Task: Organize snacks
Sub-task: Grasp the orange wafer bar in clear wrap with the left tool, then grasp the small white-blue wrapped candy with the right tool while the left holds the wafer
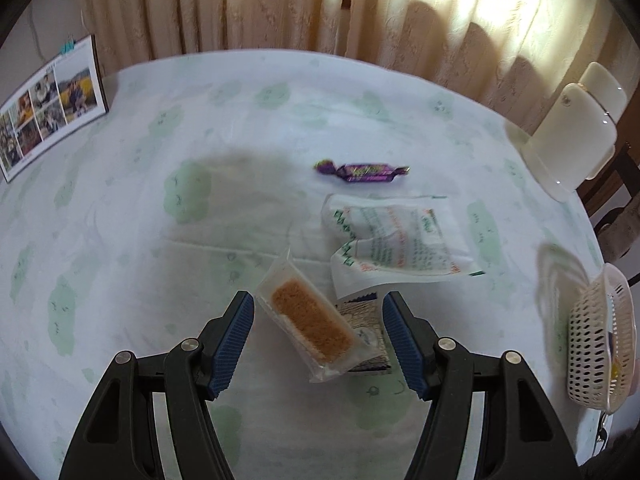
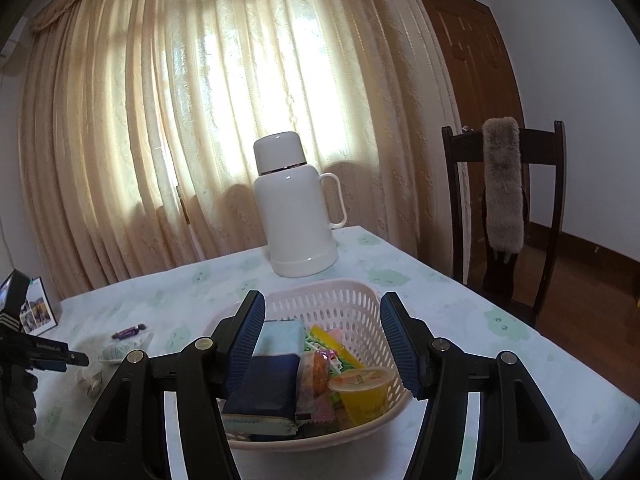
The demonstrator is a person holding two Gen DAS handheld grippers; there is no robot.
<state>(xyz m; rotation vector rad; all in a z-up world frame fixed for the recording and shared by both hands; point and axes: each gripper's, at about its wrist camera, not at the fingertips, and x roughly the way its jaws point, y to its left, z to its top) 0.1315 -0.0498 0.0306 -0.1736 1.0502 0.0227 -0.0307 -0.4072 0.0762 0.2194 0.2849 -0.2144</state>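
My left gripper is open and points down at the table. A clear-wrapped brown cake bar lies between its blue pads without touching them. A small patterned packet lies half under the bar. Beyond them lie a white packet with green and orange print and a purple candy. My right gripper is open over the near side of the pink perforated basket, with nothing between its pads. The basket holds a dark blue packet, a light blue packet, a yellow jelly cup and other wrapped snacks.
A white thermos jug stands at the table's far edge before the curtains. A photo calendar stands at the far left. A dark wooden chair with a furry cover stands at the right. A gloved hand shows at the left edge.
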